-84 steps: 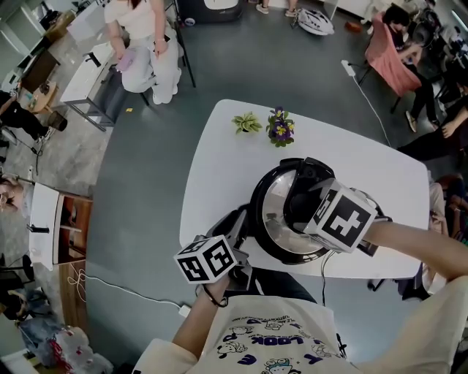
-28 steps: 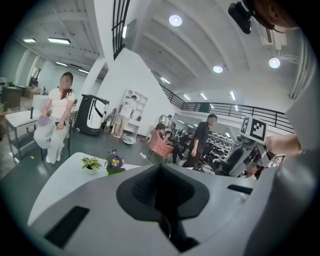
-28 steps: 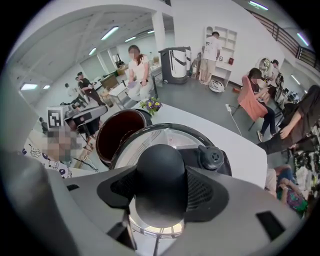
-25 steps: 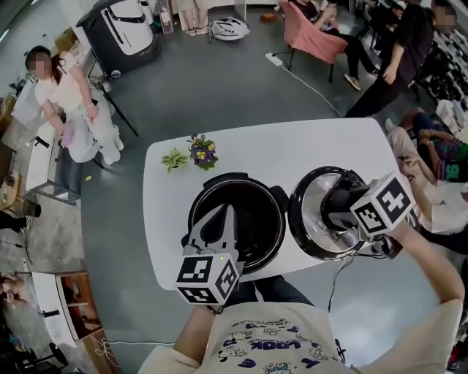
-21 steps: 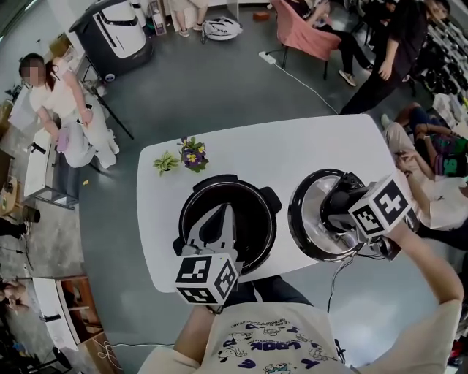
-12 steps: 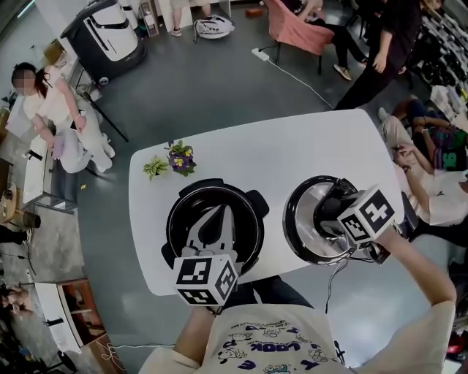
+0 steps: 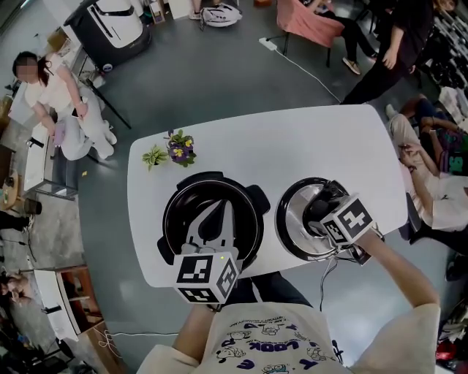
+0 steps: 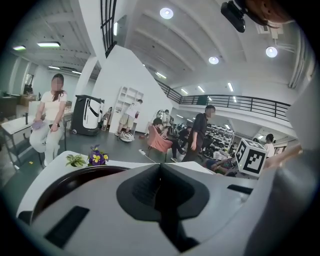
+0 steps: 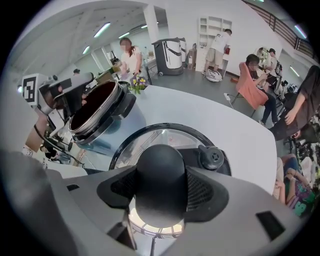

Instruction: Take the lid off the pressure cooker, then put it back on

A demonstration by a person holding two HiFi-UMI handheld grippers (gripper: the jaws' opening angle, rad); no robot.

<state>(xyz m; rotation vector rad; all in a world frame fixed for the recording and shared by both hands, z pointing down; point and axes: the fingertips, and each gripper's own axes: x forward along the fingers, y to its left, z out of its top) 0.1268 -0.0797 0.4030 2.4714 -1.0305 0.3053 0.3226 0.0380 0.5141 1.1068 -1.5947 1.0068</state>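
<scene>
The black pressure cooker pot (image 7: 175, 201) stands uncovered on the white table (image 7: 292, 142); its dark rim (image 8: 65, 182) also shows in the left gripper view, and the pot (image 9: 97, 107) appears at the left of the right gripper view. Its steel lid (image 7: 292, 219) sits to the right of it, low at the table; I cannot tell whether it touches. My right gripper (image 7: 319, 212) points down, shut on the lid's round black knob (image 9: 161, 175). The lid (image 9: 160, 137) has a small valve (image 9: 212, 157). My left gripper (image 7: 217, 208) hovers over the pot's mouth, jaws shut and empty (image 8: 160, 165).
Two small potted plants (image 7: 180, 148) (image 7: 154, 156) stand at the table's far left corner. A power cord (image 7: 325, 274) hangs off the near edge under the lid. People and a pink chair (image 7: 311, 18) are around the table on the grey floor.
The lid, on the cooker at first, has come off with my right gripper, moved right and sunk toward the table. My left gripper stays over the uncovered pot.
</scene>
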